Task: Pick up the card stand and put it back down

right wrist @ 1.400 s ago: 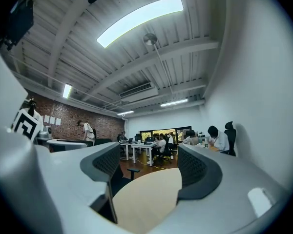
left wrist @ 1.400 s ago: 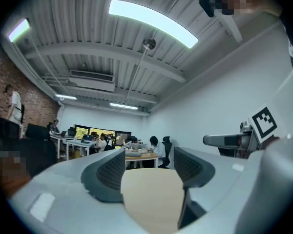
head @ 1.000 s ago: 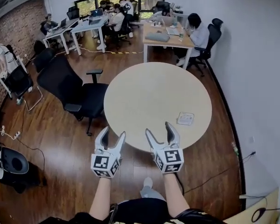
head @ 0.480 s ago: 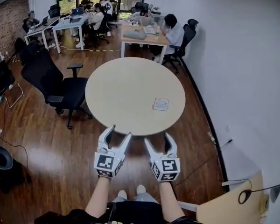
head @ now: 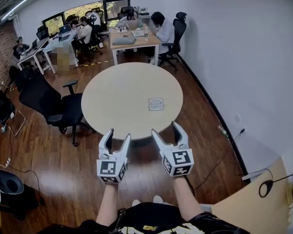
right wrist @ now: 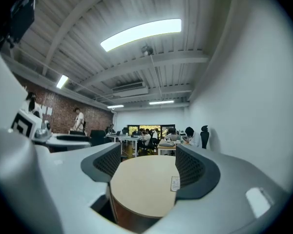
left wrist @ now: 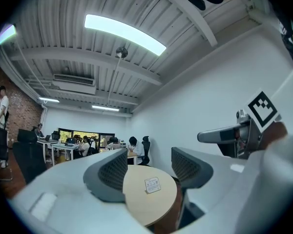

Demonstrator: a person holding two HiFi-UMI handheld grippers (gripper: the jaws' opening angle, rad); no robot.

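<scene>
A small white card stand (head: pixel 156 104) rests on the right part of a round beige table (head: pixel 122 101). It also shows between the jaws in the left gripper view, card stand (left wrist: pixel 152 184), and by the right jaw in the right gripper view, card stand (right wrist: pixel 175 183). My left gripper (head: pixel 115 141) and right gripper (head: pixel 167 133) hang short of the table's near edge, over the wooden floor, pointing level at the table. Both stand open with nothing between their fingers.
A black office chair (head: pixel 51 108) stands left of the table. Desks with seated people (head: pixel 132 35) fill the far end of the room. A white wall (head: pixel 234 57) runs along the right, with a cable on the floor beside it.
The view has shifted: the table and card stand sit further off and to the left in the frame. Both grippers stay open and side by side.
</scene>
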